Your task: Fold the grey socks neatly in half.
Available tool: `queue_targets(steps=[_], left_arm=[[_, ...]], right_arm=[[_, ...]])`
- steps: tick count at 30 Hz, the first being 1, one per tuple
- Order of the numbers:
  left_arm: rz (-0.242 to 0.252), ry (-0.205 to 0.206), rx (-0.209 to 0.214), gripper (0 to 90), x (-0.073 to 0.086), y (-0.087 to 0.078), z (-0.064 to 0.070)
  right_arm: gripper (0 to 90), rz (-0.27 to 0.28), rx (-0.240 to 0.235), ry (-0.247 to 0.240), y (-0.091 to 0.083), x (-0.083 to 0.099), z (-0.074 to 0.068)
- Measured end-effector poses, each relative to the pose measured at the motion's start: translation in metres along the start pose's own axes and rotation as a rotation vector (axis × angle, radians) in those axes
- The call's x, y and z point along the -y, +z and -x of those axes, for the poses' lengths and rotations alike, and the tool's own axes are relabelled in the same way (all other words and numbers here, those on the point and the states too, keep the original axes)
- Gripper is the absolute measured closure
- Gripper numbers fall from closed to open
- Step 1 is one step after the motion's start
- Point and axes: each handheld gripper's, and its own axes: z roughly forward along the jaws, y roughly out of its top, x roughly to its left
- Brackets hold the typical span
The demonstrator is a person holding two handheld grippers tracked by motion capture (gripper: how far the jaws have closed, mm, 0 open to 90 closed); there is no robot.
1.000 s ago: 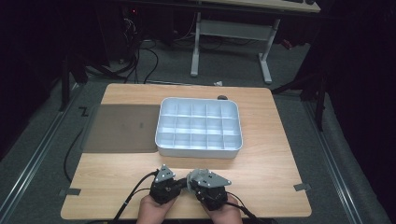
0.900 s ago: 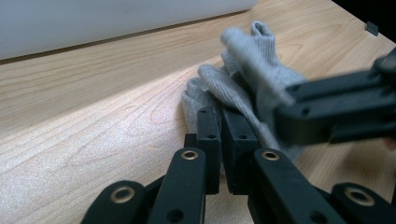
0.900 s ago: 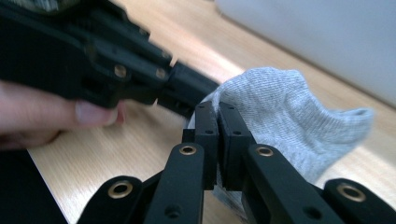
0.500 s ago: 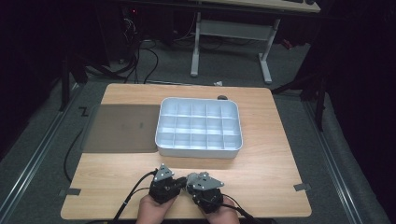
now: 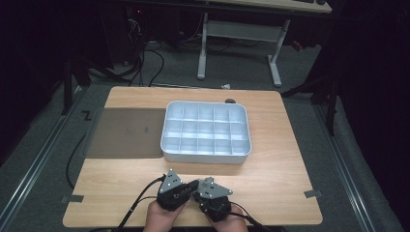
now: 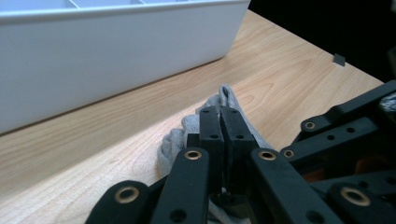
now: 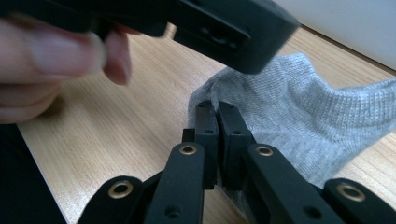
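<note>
High view: a white tray [image 5: 206, 153] of rectangular compartments sits near the middle of the wooden worktop [image 5: 280, 169], its cells bare as far as can be seen; a dark flat mat [image 5: 125, 133] lies against its left side, toward the worktop's left edge. At the near edge, two hands hold the left gripper [image 5: 192, 186] and right gripper [image 5: 198, 194] close together, tips almost meeting.

Left gripper view shows its black jaws pressed together on a fold of a grey knitted sock [image 6: 224, 100], which lies on the pale wood grain just before the tray's smooth white wall [image 6: 116, 51].

Right gripper view shows its jaws likewise clamped on the sock's [image 7: 299, 112] edge; the ribbed, soft fabric spreads to the right over the wood, with the other gripper's black body [image 7: 224, 28] and blurred fingers [image 7: 51, 51] above.
</note>
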Motion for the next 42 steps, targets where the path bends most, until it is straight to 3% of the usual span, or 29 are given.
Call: queue_targets(steps=[11,23,27,32,37,42], left_arm=[[-0.066,0.022,-0.064,90.0,0.007,0.007,-0.006],[-0.069,0.019,-0.066,89.9,0.009,0.008,-0.007],[-0.069,0.017,-0.065,89.7,0.009,0.008,-0.006],[-0.069,0.016,-0.065,89.4,0.010,0.009,-0.006],[-0.070,0.015,-0.063,89.2,0.010,0.009,-0.006],[-0.077,0.015,-0.064,89.2,0.010,0.009,-0.007]], right_arm=[[85.8,0.015,-0.006,0.000,0.000,0.002,-0.001],[80.8,0.039,0.000,0.021,-0.011,0.000,0.006],[79.7,0.078,0.005,0.040,-0.025,-0.004,0.012],[80.0,0.118,0.046,0.077,-0.037,-0.009,0.024],[78.4,0.111,0.074,0.133,-0.037,-0.008,0.034],[79.7,0.087,0.060,0.129,-0.031,-0.001,0.031]])
